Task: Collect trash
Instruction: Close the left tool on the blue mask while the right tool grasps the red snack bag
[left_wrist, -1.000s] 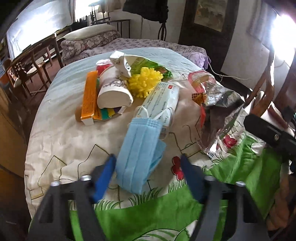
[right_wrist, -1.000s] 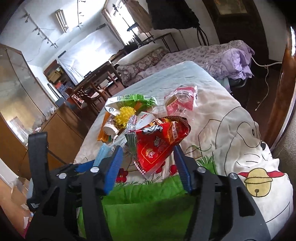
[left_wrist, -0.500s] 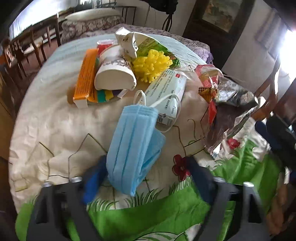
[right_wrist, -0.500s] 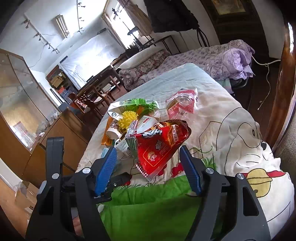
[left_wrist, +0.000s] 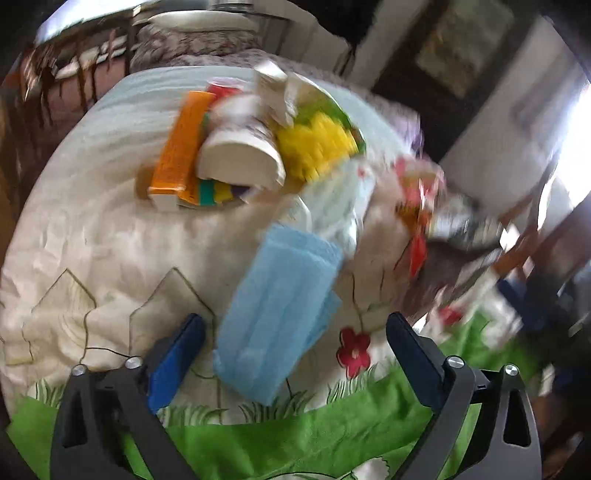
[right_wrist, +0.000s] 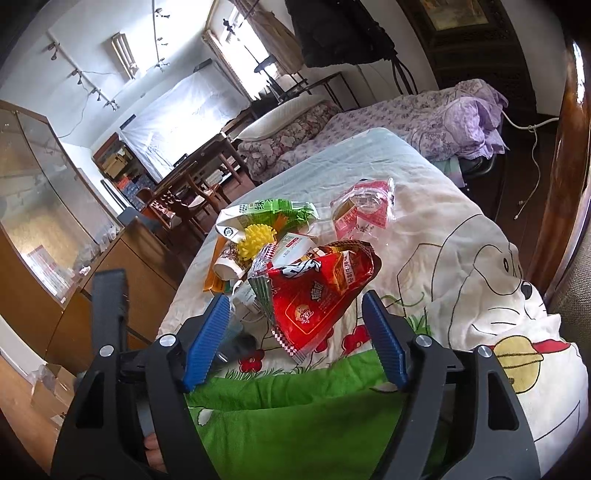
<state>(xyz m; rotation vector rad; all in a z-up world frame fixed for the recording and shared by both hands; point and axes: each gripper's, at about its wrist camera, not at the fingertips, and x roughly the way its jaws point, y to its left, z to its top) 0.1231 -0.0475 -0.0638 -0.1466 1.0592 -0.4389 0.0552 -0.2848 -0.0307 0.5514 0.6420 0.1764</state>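
Left gripper (left_wrist: 295, 332): fingers spread wide, blue pads well apart. The jaws have just been closing a little after a wide opening. A blue face mask (left_wrist: 280, 314) lies flat on the cloth between the two fingers, nearer the left pad (left_wrist: 177, 358); no pad presses on it, and whether that left pad brushes its edge cannot be told. The left wrist view is motion-blurred.

Right gripper (right_wrist: 295, 339): fingers also spread, the jaws have just been opening further. A red snack bag (right_wrist: 314, 295) sits between the fingertips on the cloth, with a gap on both sides, not pinched.

The trash sits in a loose pile on a table covered with a cartoon-print cloth (right_wrist: 461, 258). Beyond the mask: a white packet (left_wrist: 340, 206), a yellow spiky ball (left_wrist: 317, 144), a crushed white paper cup (left_wrist: 240, 158) and an orange box (left_wrist: 181, 151), close together and partly overlapping. A green-and-white bag (right_wrist: 266, 214) lies behind the ball. A pink-and-clear wrapper (right_wrist: 362, 210) lies apart from the pile, further back on the cloth.

In the right wrist view the left gripper's black frame shows at lower left, just beside the right one.
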